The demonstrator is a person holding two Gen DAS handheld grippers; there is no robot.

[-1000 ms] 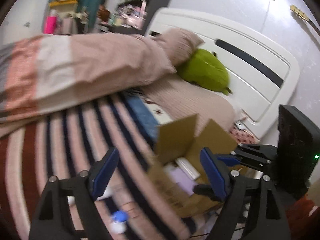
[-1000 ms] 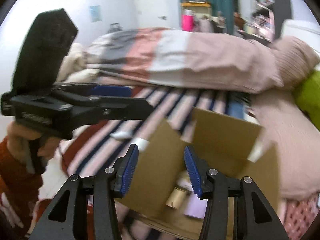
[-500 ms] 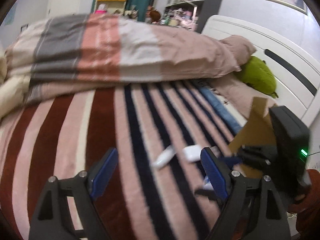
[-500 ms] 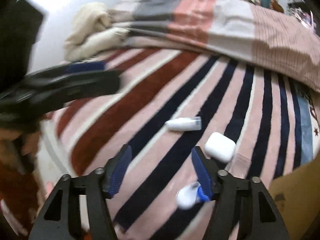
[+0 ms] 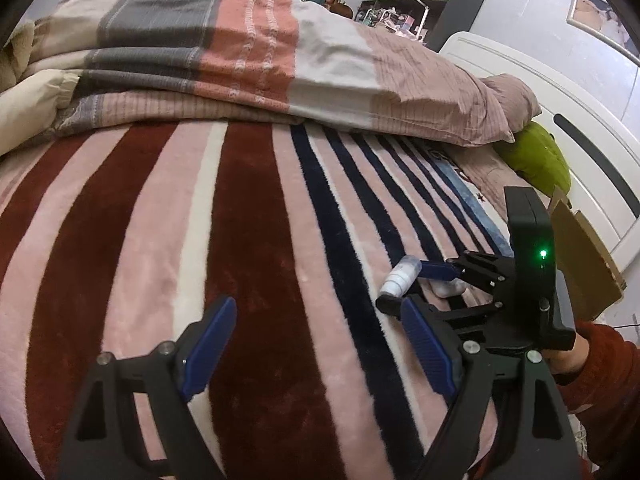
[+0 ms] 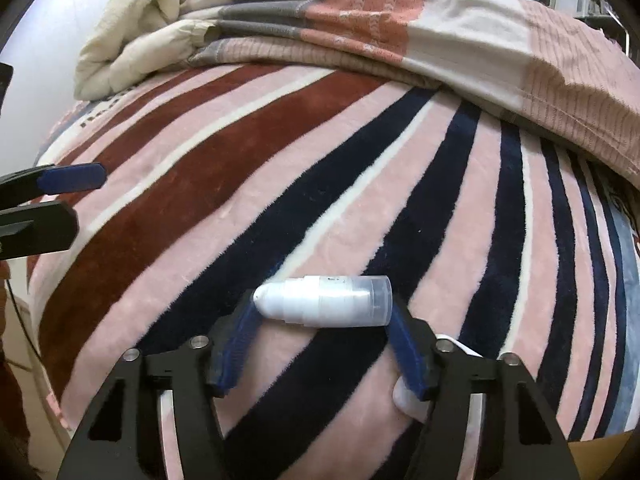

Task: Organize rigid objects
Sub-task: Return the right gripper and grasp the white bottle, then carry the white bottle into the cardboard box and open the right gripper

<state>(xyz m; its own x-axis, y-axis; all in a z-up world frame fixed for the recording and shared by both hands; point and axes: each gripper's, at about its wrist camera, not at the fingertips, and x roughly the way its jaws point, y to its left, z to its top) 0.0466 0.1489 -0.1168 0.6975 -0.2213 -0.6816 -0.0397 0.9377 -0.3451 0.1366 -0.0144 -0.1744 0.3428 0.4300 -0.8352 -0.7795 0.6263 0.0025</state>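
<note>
A small white pump bottle (image 6: 324, 300) with a clear cap lies on its side on the striped blanket (image 6: 280, 184). My right gripper (image 6: 323, 314) straddles it lengthwise; its jaws are closing and the blue pads touch both ends of the bottle. In the left wrist view the same bottle (image 5: 400, 278) sits between the right gripper's fingers (image 5: 436, 270). A white rounded case (image 6: 404, 396) lies partly hidden under the right finger. My left gripper (image 5: 317, 306) hovers open over the blanket to the left, with nothing between its pads.
A cardboard box (image 5: 580, 264) stands at the right by the white headboard (image 5: 560, 92). A folded quilt (image 5: 260, 52) and a green cushion (image 5: 540, 156) lie at the back of the bed. A hand in a red sleeve (image 5: 600, 364) holds the right gripper.
Both grippers swung away from the cardboard box and down toward the blanket. The right gripper came down around the white bottle, which now lies between its pads.
</note>
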